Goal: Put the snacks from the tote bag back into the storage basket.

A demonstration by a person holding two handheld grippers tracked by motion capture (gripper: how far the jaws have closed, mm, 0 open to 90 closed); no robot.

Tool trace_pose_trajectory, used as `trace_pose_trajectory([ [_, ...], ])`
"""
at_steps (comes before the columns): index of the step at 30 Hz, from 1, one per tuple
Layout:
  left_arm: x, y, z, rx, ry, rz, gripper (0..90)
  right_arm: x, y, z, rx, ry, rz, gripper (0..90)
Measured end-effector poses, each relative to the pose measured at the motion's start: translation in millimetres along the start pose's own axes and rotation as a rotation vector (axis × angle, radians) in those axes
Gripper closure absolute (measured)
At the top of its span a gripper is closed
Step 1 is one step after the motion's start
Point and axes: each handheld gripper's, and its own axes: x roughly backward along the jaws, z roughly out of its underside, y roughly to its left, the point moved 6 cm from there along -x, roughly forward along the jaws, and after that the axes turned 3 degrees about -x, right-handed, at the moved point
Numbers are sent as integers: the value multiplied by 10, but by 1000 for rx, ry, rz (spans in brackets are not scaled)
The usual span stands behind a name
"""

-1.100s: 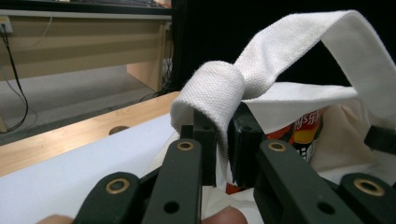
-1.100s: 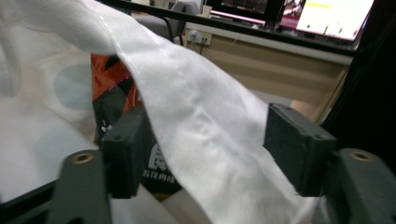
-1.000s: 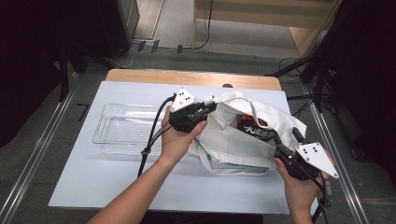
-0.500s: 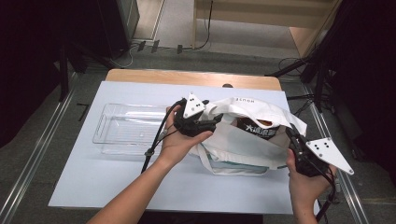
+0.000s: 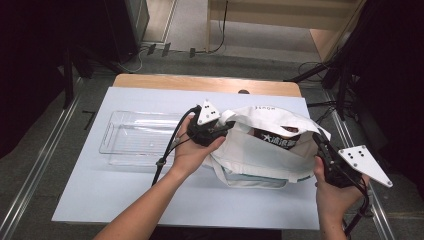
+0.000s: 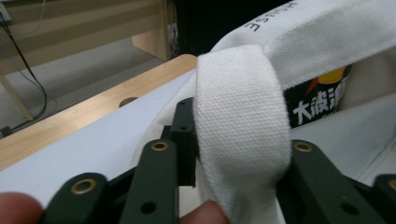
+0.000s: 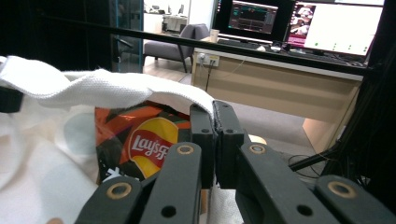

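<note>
A white canvas tote bag (image 5: 260,155) lies on the table with its mouth held wide. An orange and black Lay's crisp packet (image 5: 278,139) (image 7: 140,140) sits inside it. My left gripper (image 5: 224,128) (image 6: 233,154) is at the bag's left side, shut on a white woven strap (image 6: 240,126) that loops between its jaws. My right gripper (image 5: 318,142) (image 7: 214,140) is at the bag's right corner, its jaws pressed together on the bag's white rim (image 7: 140,91).
A clear plastic tray (image 5: 137,137) stands left of the bag, close behind my left hand. The pale table sheet (image 5: 125,200) ends at a wooden strip (image 5: 200,82) at the back. Metal rails run along both sides of the table.
My right gripper has pulled the bag's rim out to the right, and the left gripper has shifted slightly. The bag's mouth is now stretched wider and the packet shows more.
</note>
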Motion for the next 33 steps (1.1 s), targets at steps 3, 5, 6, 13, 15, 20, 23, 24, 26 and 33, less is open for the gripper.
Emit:
trace_pose_trajectory([
  [3, 36, 1, -42, 32, -11, 37, 758, -9, -26, -13, -1, 0, 6, 900],
  [5, 74, 26, -120, 64, -42, 67, 763, -27, -62, -56, 7, -2, 11, 900],
  [6, 74, 26, -120, 64, -42, 67, 761, -27, -62, -56, 7, -2, 11, 900],
  [13, 69, 83, -281, 117, -97, 65, 729, -156, -130, -219, 12, -2, 30, 899],
  [15, 51, 118, -314, 140, -111, 60, 729, -193, -160, -247, -3, 6, 23, 899],
  [20, 19, 129, -322, 129, -78, 91, 817, -214, -183, -268, 1, 15, 31, 899],
  [23, 30, 99, -314, 137, -69, 129, 833, -217, -225, -232, -7, 14, 35, 892],
  [24, 32, 96, -314, 143, -68, 138, 833, -218, -234, -215, -24, 14, 32, 890],
  [26, 32, 105, -315, 156, -70, 142, 833, -224, -260, -183, -52, 21, 12, 878],
  [33, -11, 143, -332, 163, -85, 84, 796, -233, -257, -239, -31, 21, 10, 888],
])
